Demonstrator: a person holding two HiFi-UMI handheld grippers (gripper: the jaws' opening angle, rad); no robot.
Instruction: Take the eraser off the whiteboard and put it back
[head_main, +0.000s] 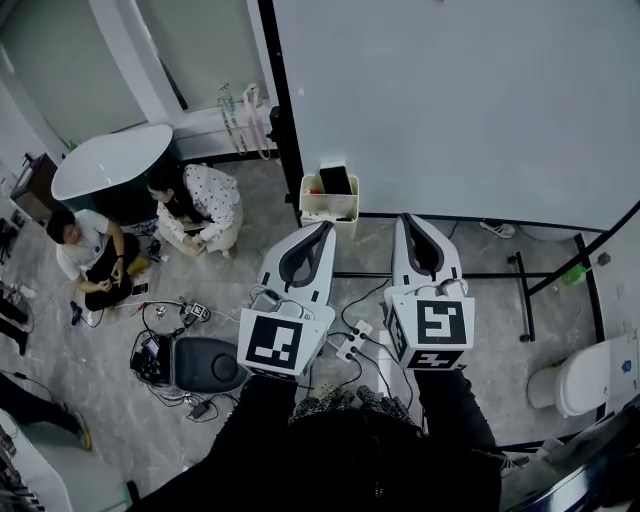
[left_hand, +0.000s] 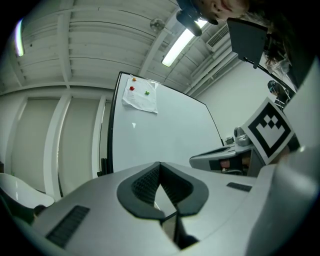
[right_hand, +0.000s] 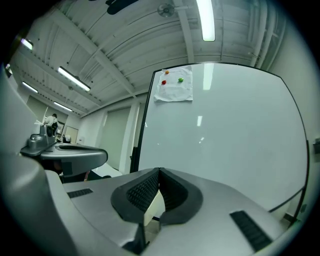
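Head view: two grippers out front, left gripper (head_main: 325, 228) and right gripper (head_main: 410, 218). Both are aimed at the one whiteboard (head_main: 450, 100), and both are pinched fully closed at the tips with nothing in them. The gripper views agree. One sheet of paper (right_hand: 174, 85) hangs top-left on the board, with a red magnet (right_hand: 166, 81) and a green magnet (right_hand: 180, 79) on it. Can't pick out the eraser for sure. One dark block (head_main: 335, 180) stands in the cream box (head_main: 330, 208) at the board's foot. Two people (head_main: 95, 255) sit on the floor, left.
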